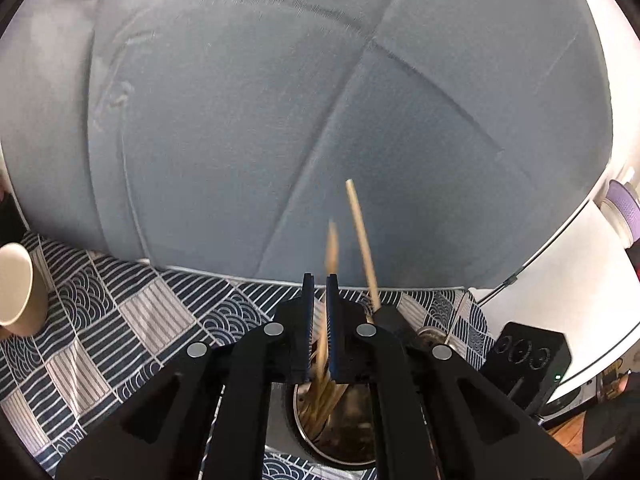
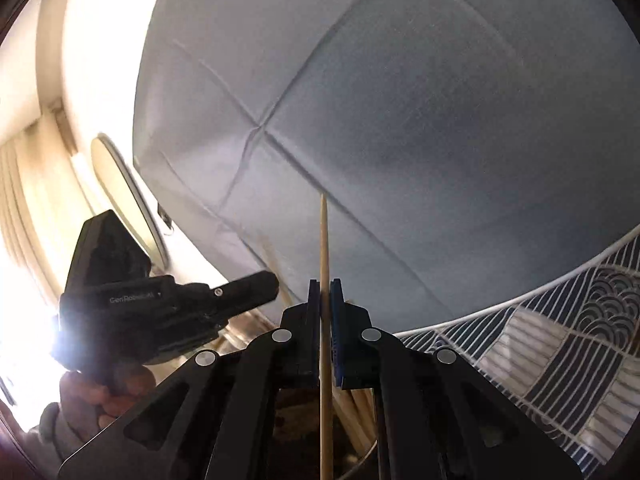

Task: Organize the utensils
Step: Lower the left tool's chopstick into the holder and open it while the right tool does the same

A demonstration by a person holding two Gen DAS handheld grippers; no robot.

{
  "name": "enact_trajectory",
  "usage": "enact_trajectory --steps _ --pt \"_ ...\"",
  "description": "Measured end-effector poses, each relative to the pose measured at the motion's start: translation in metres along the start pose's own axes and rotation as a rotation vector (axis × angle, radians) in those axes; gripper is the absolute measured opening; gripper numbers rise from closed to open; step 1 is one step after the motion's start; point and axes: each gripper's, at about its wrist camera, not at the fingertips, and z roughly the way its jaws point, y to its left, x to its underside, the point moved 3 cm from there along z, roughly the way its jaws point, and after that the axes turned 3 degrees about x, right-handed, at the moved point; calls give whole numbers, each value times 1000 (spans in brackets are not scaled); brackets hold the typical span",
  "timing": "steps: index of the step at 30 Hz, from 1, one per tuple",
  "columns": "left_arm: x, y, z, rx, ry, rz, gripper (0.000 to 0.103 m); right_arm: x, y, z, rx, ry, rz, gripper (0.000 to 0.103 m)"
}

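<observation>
My left gripper (image 1: 319, 280) is shut on a wooden chopstick (image 1: 331, 246) whose tip sticks up past the jaws, blurred. Below it a round metal holder (image 1: 304, 432) contains several chopsticks. A second chopstick (image 1: 362, 240) stands up to the right, held by the other gripper. My right gripper (image 2: 325, 285) is shut on that thin chopstick (image 2: 324, 248), which runs upright between the pads. The left gripper's body (image 2: 160, 300) shows at left in the right wrist view, held by a hand. More chopsticks (image 2: 356, 408) lie in the holder below.
A blue-grey padded cushion (image 1: 280, 100) fills the background. A patterned navy and white cloth (image 1: 120, 320) covers the table. A beige paper cup (image 1: 16, 288) stands at far left. A black box (image 1: 528, 356) sits at right. A purple-lidded jar (image 1: 620, 204) is at the right edge.
</observation>
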Motion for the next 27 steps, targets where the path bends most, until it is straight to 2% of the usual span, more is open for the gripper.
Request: enact_trajectory --steps 3,6,12,15,18,23,27 --pt "2 -2 -2 -8 12 17 7 -1 4 -8 28 -9 -62 5" --pt "6 1 -7 -13 11 8 19 -2 8 -18 43 -20 -89 5" --pt "12 -1 -17 -19 23 6 26 5 26 -33 64 33 -215 5" --pt "16 -6 -18 -21 29 23 35 7 32 -44 82 49 -238 5" --pt "21 -13 -24 -22 26 51 39 10 38 -50 122 79 -291 7" --pt "28 -19 -35 -39 30 69 51 12 44 -62 193 108 -326 9" --pt "30 -19 -50 -62 4 77 62 11 51 -66 254 150 -352 12"
